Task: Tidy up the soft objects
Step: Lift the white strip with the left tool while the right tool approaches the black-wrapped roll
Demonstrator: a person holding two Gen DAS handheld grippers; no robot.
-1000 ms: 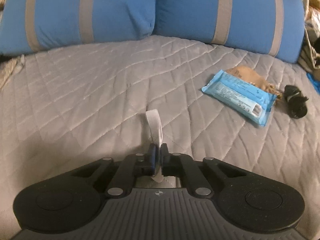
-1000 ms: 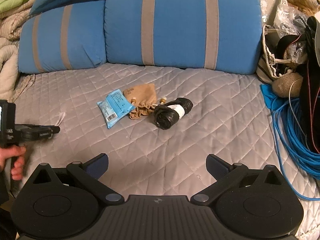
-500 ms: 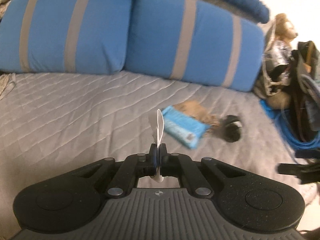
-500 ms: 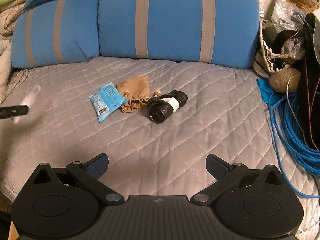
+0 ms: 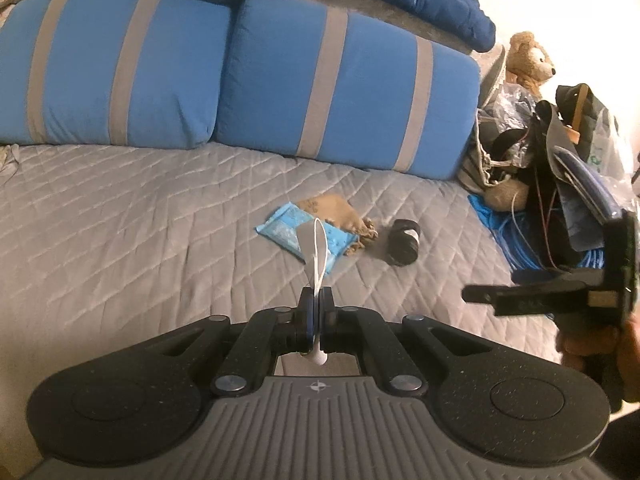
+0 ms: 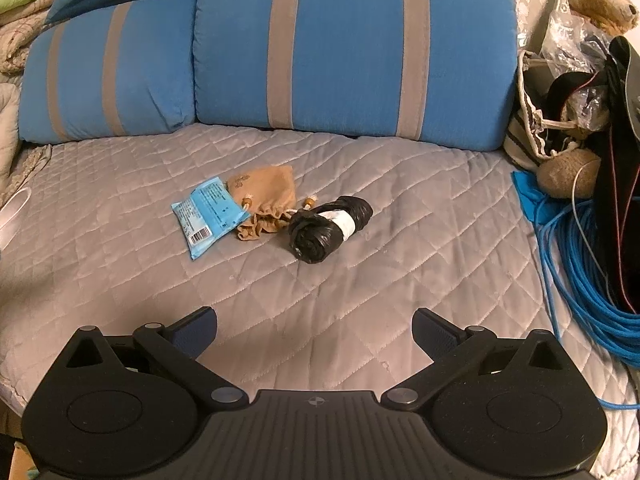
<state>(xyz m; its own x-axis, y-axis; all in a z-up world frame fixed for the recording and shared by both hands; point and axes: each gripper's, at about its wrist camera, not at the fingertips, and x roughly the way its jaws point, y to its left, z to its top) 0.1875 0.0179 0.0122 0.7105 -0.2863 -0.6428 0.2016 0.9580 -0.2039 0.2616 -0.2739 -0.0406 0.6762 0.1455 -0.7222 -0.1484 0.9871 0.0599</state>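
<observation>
left hand-held gripper (image 5: 316, 300) lifted w/ white strip (image 5: 317, 248), swung right

blue cable coil (image 6: 592, 280) cut off, white strip (image 6: 12, 208) blurred

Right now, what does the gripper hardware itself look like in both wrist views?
Both match: the left gripper and right gripper each have a matte black speckled body with two round side discs, a ribbed grey centre plate bearing a small compass-like mark, silver pivot pins on black linkage arms, and dark blue finger pads. No cables show. The left view also shows the right gripper side-on, black and angular, with a hand on its grip.
</observation>
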